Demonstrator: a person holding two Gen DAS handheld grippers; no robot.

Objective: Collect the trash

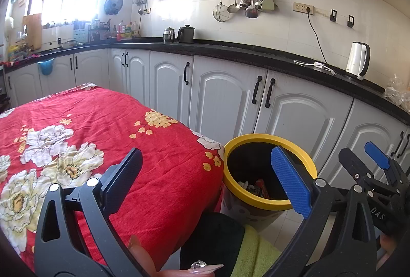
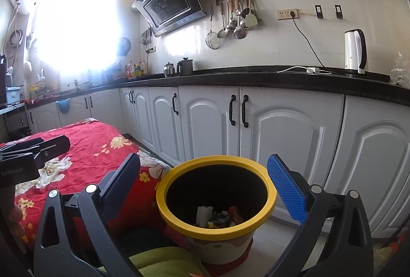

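A yellow-rimmed trash bin stands on the floor by the table's right end; it also shows in the left wrist view. Several pieces of trash lie at its bottom, among them a white crumpled piece and a red wrapper. My right gripper is open and empty, directly above the bin's mouth. My left gripper is open and empty over the table's right edge, left of the bin. The right gripper shows at the far right of the left wrist view.
A table with a red flowered cloth fills the left. White cabinets under a black counter run close behind the bin. A white kettle stands on the counter. A green cloth lies near the bottom.
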